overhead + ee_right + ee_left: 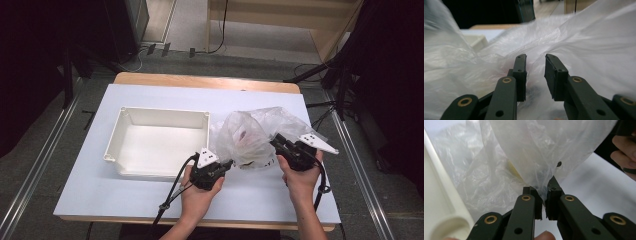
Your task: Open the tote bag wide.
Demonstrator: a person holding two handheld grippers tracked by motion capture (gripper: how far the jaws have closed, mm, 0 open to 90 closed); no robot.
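Observation:
A crumpled clear plastic bag (pixel 250 132) lies on the white table right of the tray, with something reddish and dark inside it. My left gripper (pixel 230 162) is at the bag's lower left corner. In the left gripper view its jaws (pixel 541 186) are shut on a gathered fold of the bag (pixel 536 152). My right gripper (pixel 276 140) reaches into the bag's right side. In the right gripper view its jaws (pixel 535 57) stand a little apart, with bag film (pixel 586 45) in and behind the gap and neither pad pressing on it.
A white rectangular tray (pixel 120 135) sits left of the bag, close to my left gripper; its rim (pixel 439 195) shows in the left gripper view. The white table top (pixel 125 192) extends toward the person. Dark stands and cables surround the table.

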